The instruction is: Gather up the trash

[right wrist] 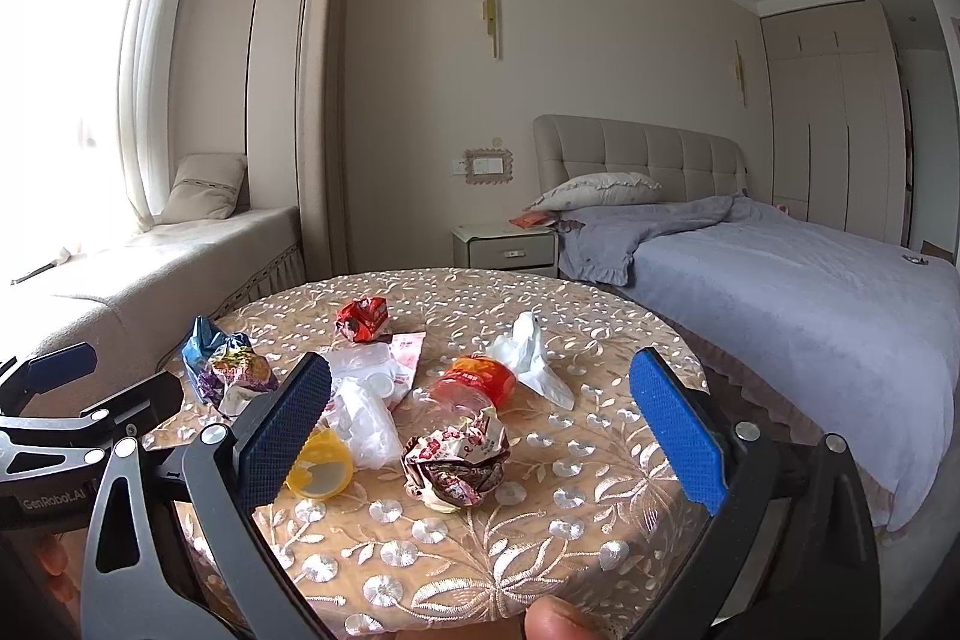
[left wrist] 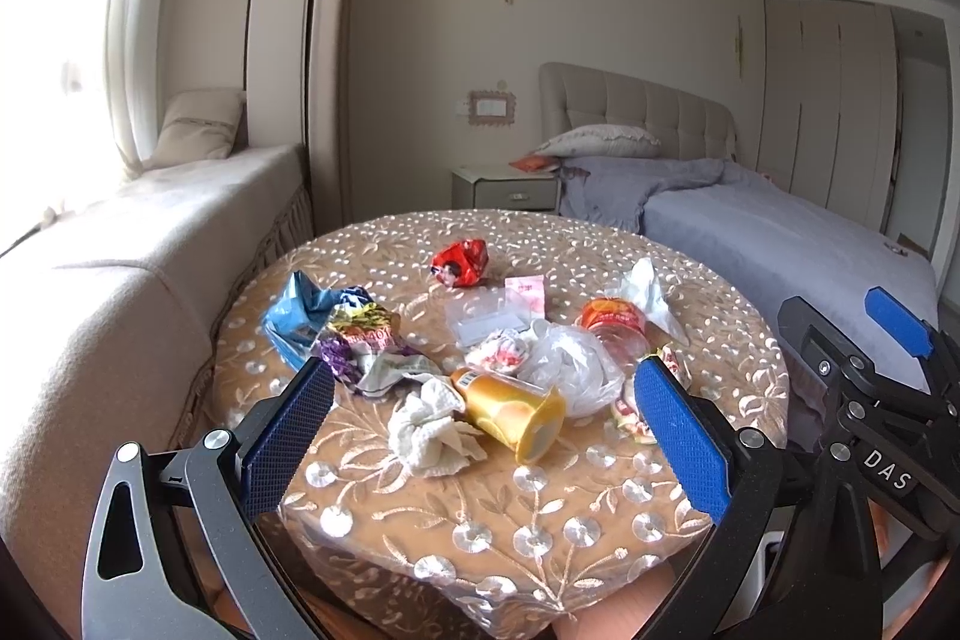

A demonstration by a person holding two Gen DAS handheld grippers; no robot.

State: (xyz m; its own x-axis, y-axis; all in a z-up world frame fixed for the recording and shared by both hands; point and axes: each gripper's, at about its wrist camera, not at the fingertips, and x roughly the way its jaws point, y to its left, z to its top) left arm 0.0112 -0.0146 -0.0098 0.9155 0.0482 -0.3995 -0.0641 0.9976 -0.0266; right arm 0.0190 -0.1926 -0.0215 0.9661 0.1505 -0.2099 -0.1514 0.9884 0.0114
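Hovering at the table's [left wrist: 420, 538] near edge, both grippers, left [left wrist: 486, 436] and right [right wrist: 480, 430], gape wide, holding nothing. Trash sits mid-frame: tissue [left wrist: 429, 427] and yellow cup [left wrist: 513, 409] nearest the left, crumpled wrapper [right wrist: 456, 463] centred before the right. Best take the near pieces first, pinching each low; red wrapper [left wrist: 461, 263] lies farthest
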